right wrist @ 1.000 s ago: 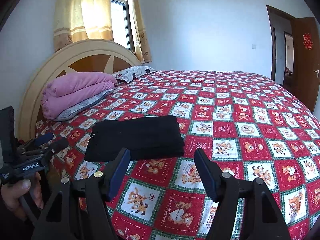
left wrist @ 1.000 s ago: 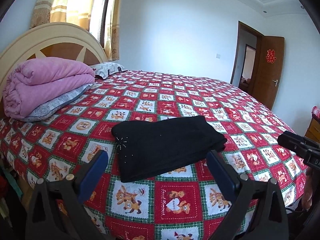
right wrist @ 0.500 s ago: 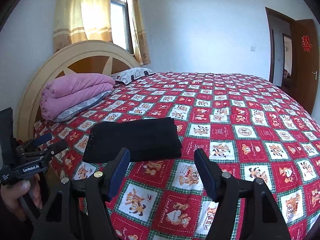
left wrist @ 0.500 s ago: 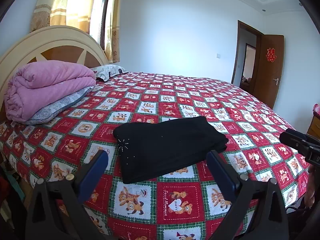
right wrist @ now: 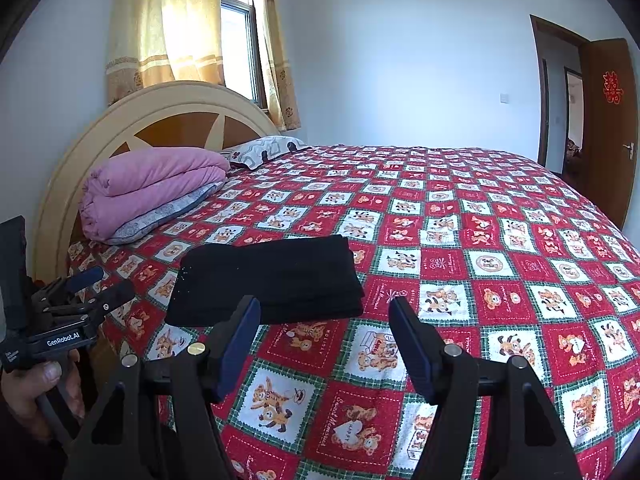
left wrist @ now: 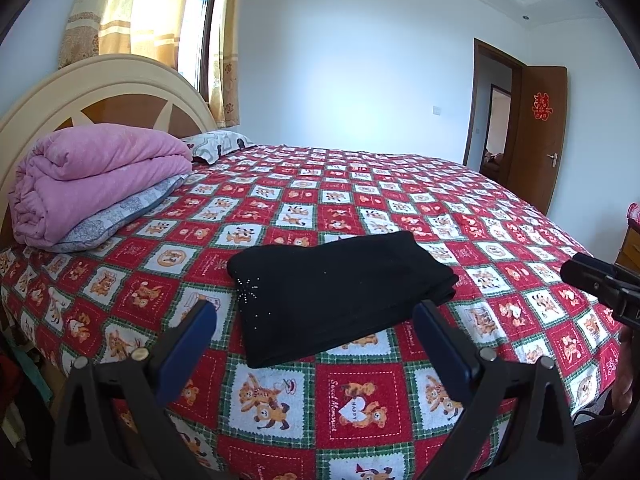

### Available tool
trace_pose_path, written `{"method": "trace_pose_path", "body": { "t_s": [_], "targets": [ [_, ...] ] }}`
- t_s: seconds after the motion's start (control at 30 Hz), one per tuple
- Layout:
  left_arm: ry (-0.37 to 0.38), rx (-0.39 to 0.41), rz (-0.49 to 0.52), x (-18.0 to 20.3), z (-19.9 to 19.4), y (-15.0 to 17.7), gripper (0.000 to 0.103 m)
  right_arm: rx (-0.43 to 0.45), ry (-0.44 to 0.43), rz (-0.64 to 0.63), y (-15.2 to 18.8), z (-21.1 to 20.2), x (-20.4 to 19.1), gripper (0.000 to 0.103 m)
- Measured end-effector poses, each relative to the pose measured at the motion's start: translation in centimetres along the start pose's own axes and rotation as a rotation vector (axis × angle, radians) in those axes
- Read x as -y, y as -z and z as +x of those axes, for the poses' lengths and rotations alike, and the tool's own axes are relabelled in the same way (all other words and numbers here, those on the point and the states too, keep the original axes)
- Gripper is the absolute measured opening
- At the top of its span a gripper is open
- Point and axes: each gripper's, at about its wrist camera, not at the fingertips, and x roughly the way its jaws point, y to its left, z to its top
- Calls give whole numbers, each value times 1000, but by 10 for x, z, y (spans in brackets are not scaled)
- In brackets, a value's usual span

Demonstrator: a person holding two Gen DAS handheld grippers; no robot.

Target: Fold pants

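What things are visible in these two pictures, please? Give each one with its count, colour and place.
pants: one, black, folded, flat on the bedspread near the front edge
bedspread: one, red and white squares with bears, over the whole bed
quilt: one, pink, folded, by the headboard
pillows: two, grey, one under the quilt, one behind it
headboard: one, cream and brown, arched
curtains: yellow, at the window
door: one, brown, open, with a red paper sign
left hand-held gripper: one, black with blue pads, open, empty
right hand-held gripper: same, open, empty
hand: one, holding the left hand-held gripper
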Motion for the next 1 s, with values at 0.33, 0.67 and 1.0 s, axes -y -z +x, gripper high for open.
{"method": "trace_pose_path", "body": {
  "t_s": [0.33, 0.67, 1.0],
  "targets": [
    [-16, 8, 20, -6, -1, -3, 103, 19, 6, -11, 0, -3, -2, 68],
    [-30, 51, 51, -1, -11, -10, 103, 35, 12, -26, -1, -7, -7, 68],
    [-17, 21, -23, -8, -5, -11, 103, 46, 17, -41, -2, -12, -11, 68]
  ]
}}
